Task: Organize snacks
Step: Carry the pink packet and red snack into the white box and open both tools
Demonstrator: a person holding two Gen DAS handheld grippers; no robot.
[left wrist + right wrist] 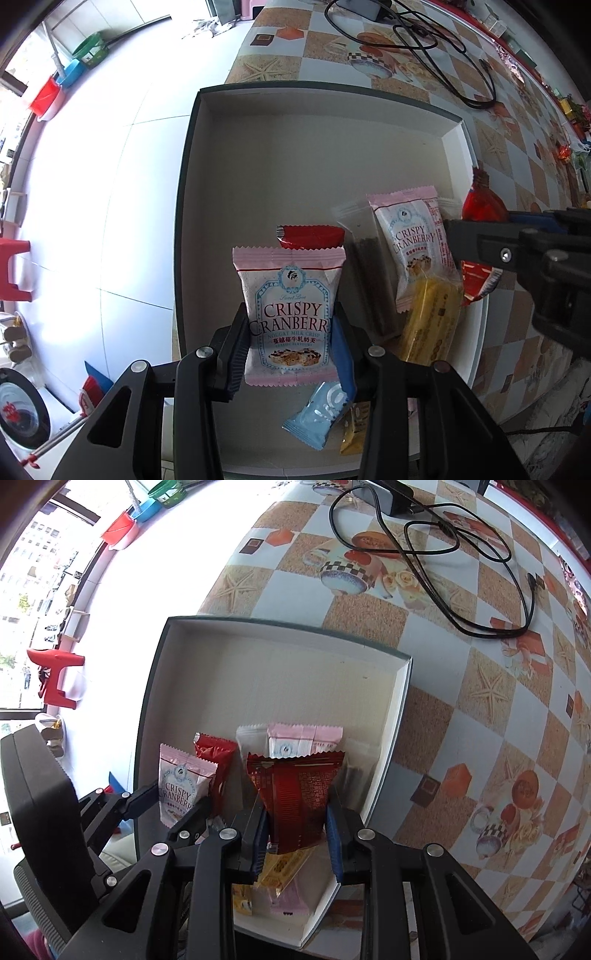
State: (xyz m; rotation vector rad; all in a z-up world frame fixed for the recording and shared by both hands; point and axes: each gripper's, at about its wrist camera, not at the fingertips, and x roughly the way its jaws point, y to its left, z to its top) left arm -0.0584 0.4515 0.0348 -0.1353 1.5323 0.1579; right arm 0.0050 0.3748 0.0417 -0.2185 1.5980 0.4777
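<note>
Patterned tablecloth [461, 686] carries the box [184, 206]; left gripper [291, 334] clamps a cranberry packet [290, 317], right gripper [297, 830] a red packet [295, 797], both apparently poised over it for placing

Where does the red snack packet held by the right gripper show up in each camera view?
Left wrist view: the red snack packet is at the right edge, over the box's right wall, pinched by the right gripper.
Right wrist view: the packet is lower centre, upright between the fingers.
Shared landmark: the Crispy Cranberry packet held by the left gripper.
</note>
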